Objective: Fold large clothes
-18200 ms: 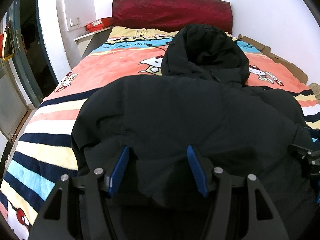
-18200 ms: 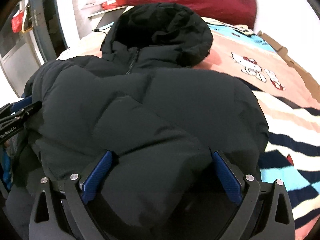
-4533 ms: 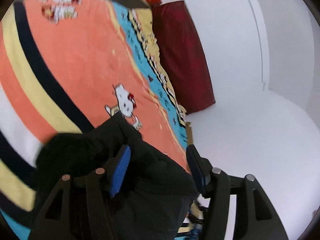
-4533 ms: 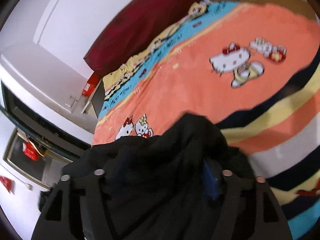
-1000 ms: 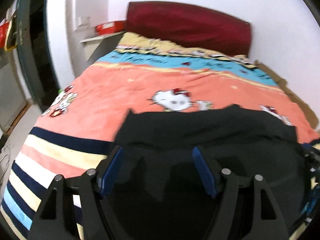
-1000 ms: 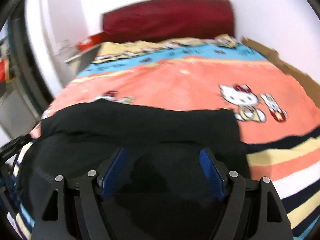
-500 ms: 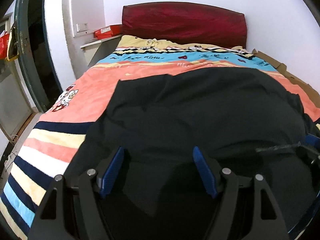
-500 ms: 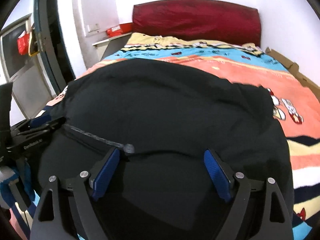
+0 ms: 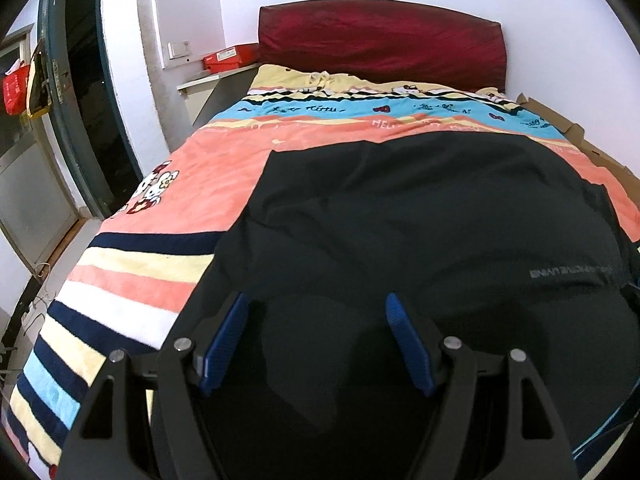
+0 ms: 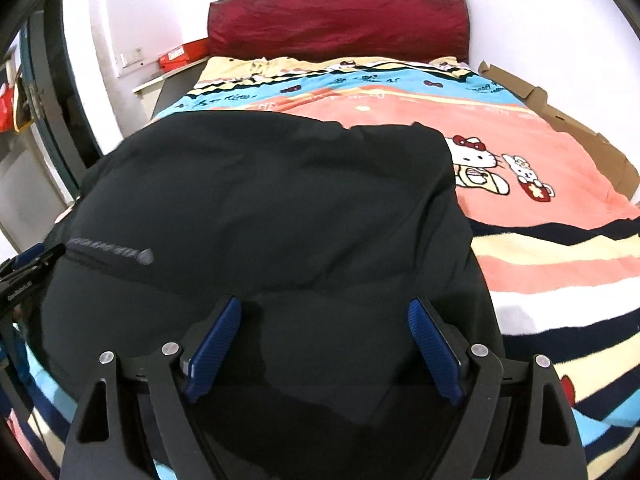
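Your black padded jacket (image 9: 420, 220) lies spread across the striped cartoon-print blanket (image 9: 224, 168) on the bed. Your right gripper (image 10: 325, 312) has just widened, jaws apart over the near hem; your left gripper (image 9: 316, 308) likewise seems open, gripping nothing.

jacket (image 9: 420, 216): grey print, upside down, ends "LIVING", rest unclear | blanket (image 9: 224, 168): blue band script "Kitty" and "HELLO", partly hidden | left hand-held gripper (image 10: 24, 276): white lettering, too small to read
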A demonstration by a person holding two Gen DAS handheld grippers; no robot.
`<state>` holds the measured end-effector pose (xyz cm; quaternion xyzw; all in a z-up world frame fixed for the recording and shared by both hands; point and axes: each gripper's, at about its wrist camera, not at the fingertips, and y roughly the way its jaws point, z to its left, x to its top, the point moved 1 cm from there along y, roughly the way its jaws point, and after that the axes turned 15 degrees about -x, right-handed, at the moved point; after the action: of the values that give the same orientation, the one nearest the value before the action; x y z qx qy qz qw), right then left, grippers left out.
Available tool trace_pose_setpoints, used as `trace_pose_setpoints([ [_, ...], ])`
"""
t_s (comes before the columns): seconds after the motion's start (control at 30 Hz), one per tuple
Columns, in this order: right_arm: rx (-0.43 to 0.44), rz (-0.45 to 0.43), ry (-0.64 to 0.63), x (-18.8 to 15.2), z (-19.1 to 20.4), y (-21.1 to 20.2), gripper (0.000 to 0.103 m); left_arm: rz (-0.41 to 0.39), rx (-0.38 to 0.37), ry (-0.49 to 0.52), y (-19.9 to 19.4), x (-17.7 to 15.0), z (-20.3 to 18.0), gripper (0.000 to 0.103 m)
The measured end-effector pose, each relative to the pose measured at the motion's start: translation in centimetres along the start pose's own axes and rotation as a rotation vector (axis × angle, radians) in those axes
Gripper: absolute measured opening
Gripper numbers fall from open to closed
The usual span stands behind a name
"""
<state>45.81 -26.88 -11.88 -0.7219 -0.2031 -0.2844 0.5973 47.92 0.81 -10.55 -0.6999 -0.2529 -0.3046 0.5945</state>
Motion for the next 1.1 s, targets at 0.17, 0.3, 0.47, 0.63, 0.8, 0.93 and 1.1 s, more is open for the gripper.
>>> trace_pose_setpoints([
  [0.17, 0.038, -0.015, -0.022, -0.6, 1.2, -2.3, 0.084, -0.004, -0.004, -0.006, -1.8, 0.0, -0.4, 0.071],
  [0.3, 0.069, -0.016, -0.019, -1.3, 1.9, -3.5, 0.084, -0.016, -0.009, 0.0, -3.1, 0.2, -1.1, 0.071],
  [0.47, 0.101, -0.02, -0.029, -1.8, 3.5, -4.1, 0.084, -0.019, -0.016, 0.017, -3.2, 0.0, -2.2, 0.071],
  [0.63, 0.108, -0.038, -0.045, -2.1, 4.3, -3.8, 0.085, -0.009, -0.023, 0.034, -1.9, -0.8, -2.9, 0.071],
  [0.8, 0.104, -0.042, -0.05, -2.5, 3.8, -3.0, 0.087, -0.02, -0.029, 0.038, -1.0, -1.6, -2.9, 0.071],
  [0.93, 0.089, -0.029, -0.038, -2.9, 2.6, -2.5, 0.087, -0.02, -0.04, 0.037, -0.9, -1.8, -2.1, 0.071],
  [1.1, 0.053, 0.003, -0.017, -3.5, 0.2, -2.0, 0.087, 0.004, -0.03, 0.008, -1.3, -2.1, 0.1, 0.071],
])
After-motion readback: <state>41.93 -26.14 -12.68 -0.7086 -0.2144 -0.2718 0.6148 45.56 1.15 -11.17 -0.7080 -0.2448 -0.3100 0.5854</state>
